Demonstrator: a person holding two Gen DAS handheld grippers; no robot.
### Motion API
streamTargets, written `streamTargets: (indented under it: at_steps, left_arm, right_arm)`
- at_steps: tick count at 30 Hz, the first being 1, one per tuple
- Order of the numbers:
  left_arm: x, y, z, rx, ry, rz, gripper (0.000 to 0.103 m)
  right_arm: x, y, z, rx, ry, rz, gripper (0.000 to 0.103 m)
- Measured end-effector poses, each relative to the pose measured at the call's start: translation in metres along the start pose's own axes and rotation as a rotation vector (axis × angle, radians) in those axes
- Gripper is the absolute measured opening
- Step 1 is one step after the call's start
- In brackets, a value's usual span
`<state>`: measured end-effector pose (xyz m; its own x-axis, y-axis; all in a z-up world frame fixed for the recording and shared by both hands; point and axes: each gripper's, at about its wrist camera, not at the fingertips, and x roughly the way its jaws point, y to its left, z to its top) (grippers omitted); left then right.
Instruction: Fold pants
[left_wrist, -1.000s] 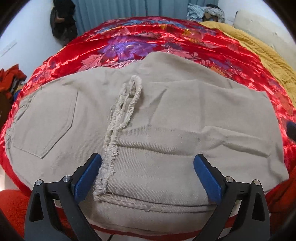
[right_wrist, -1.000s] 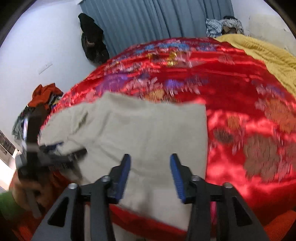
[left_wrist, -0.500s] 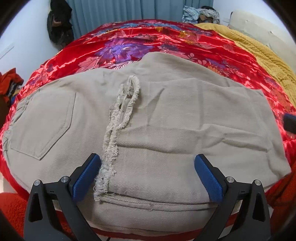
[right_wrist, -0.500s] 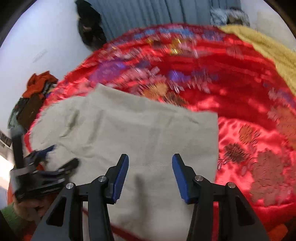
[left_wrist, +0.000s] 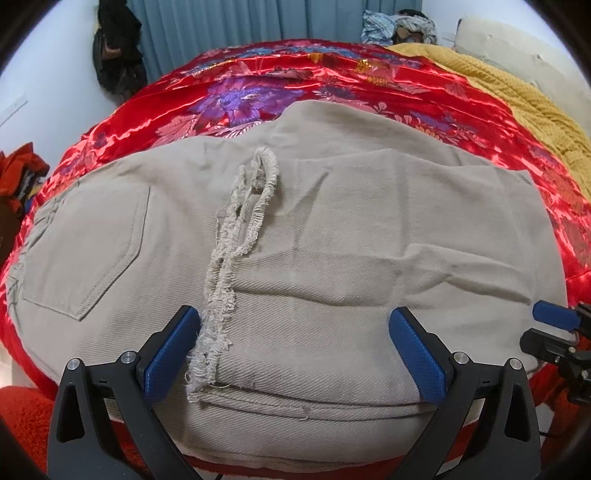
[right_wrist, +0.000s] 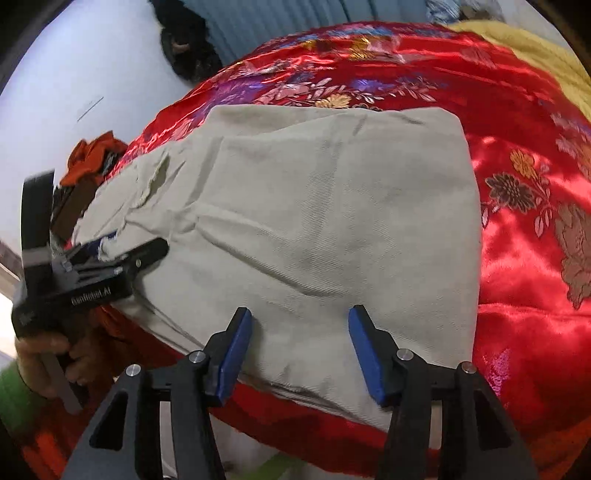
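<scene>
One pair of beige pants lies folded on a red floral satin bedspread, taking up the near part of the bed. Near edge of the pants runs along the bed's front edge, almost overhanging it; little spare cloth-free margin there. Far side & right side: wide stretch of bare bedspread, plenty of room to move. Right edge of the fold is straight and clean in the right wrist view.

Left gripper sits low over the near edge w/ jaws spread wide, pads on either side of the cloth, not pinching. Frayed hem runs up from just beside its left pad. Right gripper hangs over the near right part of the pants, jaws apart and just been opening, cloth below but nothing pinched. In the right wrist view a hand w/ a green sleeve holds the left tool at the pants' left end.

Around: yellow knit blanket at far right of bed, blue-grey curtain behind, dark bag hanging on the wall, heap of orange-red clothes at left, bundle of striped fabric at bed's far end. None of it touches the pants.

Pants: twill weave, back pocket facing up at left, soft creases across the middle, layers stacked at near edge.
</scene>
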<state>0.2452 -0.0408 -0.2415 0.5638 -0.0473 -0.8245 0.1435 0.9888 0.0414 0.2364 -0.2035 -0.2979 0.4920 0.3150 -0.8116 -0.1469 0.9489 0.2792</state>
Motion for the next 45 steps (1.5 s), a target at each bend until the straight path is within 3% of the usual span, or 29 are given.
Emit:
streamTargets:
  at_steps: [45]
  left_arm:
    - [0.0023,0.0003,-0.0011,0.02,-0.01,-0.011,0.103]
  right_arm:
    - [0.0022,0.0069,-0.0076,-0.055,-0.016,-0.051,0.056]
